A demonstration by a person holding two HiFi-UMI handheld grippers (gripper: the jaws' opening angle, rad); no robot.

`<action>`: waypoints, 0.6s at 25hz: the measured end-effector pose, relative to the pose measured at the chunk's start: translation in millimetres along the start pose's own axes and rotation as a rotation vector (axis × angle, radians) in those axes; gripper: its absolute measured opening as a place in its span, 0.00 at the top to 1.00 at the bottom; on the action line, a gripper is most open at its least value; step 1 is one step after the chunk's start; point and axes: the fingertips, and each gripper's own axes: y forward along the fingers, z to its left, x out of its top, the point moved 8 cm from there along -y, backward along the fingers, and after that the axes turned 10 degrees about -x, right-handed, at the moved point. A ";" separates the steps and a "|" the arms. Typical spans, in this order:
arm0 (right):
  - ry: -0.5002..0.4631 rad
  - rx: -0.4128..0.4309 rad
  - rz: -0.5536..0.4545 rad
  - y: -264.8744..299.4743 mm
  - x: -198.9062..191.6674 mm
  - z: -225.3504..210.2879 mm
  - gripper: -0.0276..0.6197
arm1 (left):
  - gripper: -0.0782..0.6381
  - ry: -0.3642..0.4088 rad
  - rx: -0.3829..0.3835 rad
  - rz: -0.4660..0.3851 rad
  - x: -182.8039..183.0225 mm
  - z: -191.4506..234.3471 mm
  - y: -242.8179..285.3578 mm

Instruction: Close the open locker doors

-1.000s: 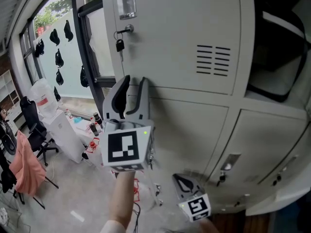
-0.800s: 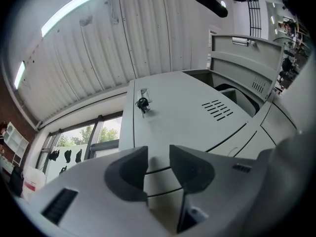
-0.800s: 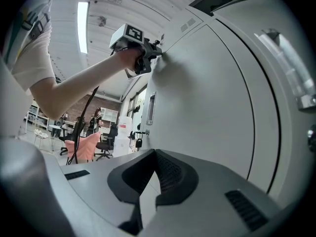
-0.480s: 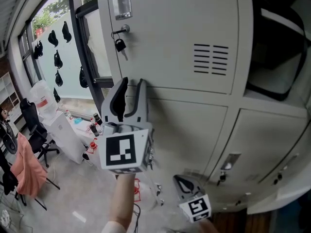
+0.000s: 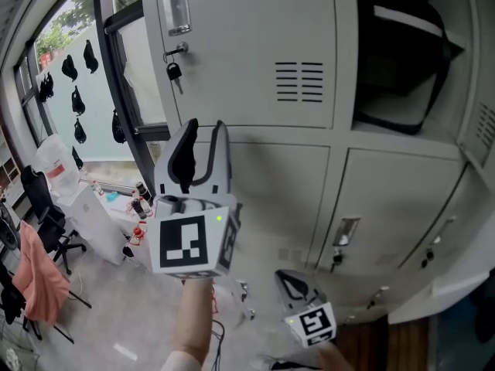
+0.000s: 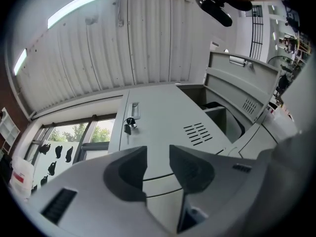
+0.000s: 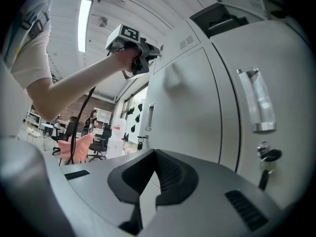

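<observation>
Over the last second both grippers slid right along the bank, so the open locker [image 5: 394, 52] top right shows more fully, its door [image 5: 478, 122] still swung out at the far right and untouched; closing hasn't started. The left gripper [image 5: 204, 130] is raised before the padlocked closed door [image 5: 247, 45], jaws apart and empty, while the right gripper [image 5: 292, 284] sits low, jaws together, holding nothing. The way right looks clear; mind that door's protruding free edge.

We found the scene evenly bright, lit by daylight through the windows [image 5: 73, 83] at left and a ceiling strip light [image 6: 81, 4] that glared white. The open locker compartment [image 5: 390, 52] lay in deep shadow. Both gripper views showed heavy fisheye bending and dark corners.
</observation>
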 end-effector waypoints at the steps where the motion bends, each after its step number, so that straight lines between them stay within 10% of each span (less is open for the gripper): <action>1: -0.003 -0.010 -0.004 -7.6 1.2 -1.0 0.95 | 0.71 -0.010 -0.007 -0.006 4.1 -5.2 -3.0; 15: -0.032 -0.266 -0.017 -153.0 3.5 -35.7 0.95 | 0.71 -0.128 -0.184 -0.081 52.3 -117.1 -60.6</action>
